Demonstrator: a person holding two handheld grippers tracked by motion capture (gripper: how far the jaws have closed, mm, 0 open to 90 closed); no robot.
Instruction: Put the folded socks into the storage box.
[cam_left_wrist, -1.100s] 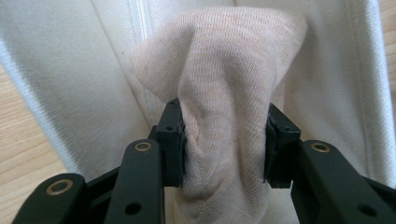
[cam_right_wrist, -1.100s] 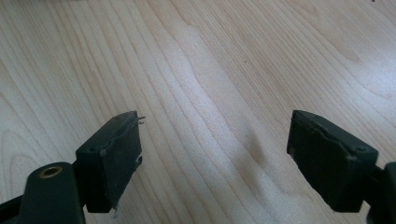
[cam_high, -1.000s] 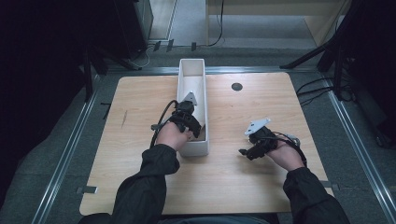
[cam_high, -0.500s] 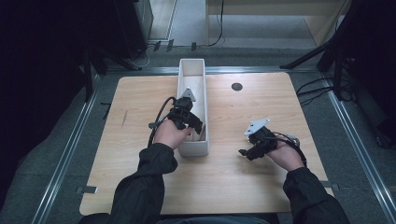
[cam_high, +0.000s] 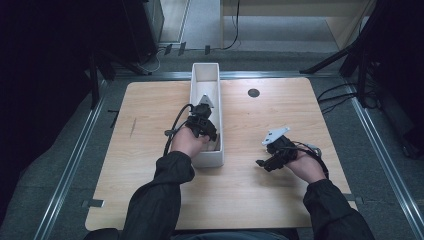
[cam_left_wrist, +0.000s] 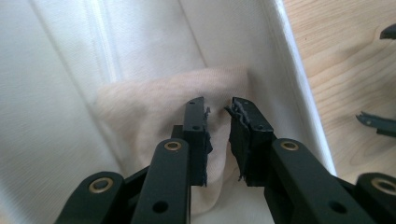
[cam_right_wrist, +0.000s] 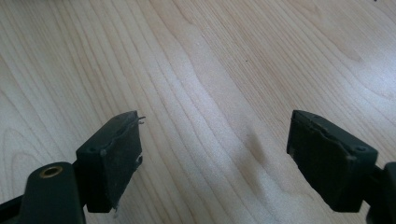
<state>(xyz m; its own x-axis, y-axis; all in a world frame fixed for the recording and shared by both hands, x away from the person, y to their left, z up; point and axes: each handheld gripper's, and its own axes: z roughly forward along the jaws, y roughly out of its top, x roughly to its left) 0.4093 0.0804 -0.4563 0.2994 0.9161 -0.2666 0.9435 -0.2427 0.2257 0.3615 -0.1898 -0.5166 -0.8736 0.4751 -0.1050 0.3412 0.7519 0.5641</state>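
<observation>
You're reaching your left gripper (cam_left_wrist: 218, 108) down into the long white bin (cam_high: 216, 159), at about nine o'clock from the table's centre in the high view, and its jaws have just been closing. They're pinching in on the pale cloth (cam_left_wrist: 140, 107) that's lying bunched at the near end of the bin, right against the bin's side wall. In the left gripper view a fold of that cloth is sitting between the pads (cam_left_wrist: 198, 122), with a narrow gap showing between the tips, so I'm calling it a grip on fabric rather than a fully closed tool.

To do this well, you're wanting a real fold in there, not just a few threads: keep squeezing, then be lifting straight up toward twelve o'clock in your gripper view so the cloth isn't dragging along the wall. Watch that the bin isn't rising with it.

Moving across to four o'clock on the wooden table (cam_high: 150, 200), your right gripper (cam_high: 265, 162) is hovering just above bare wood, well apart from the bin. In the right gripper view (cam_right_wrist: 212, 140) its jaws are standing wide with nothing between them. It's looking ready to steady the bin if the bin starts shifting.
</observation>
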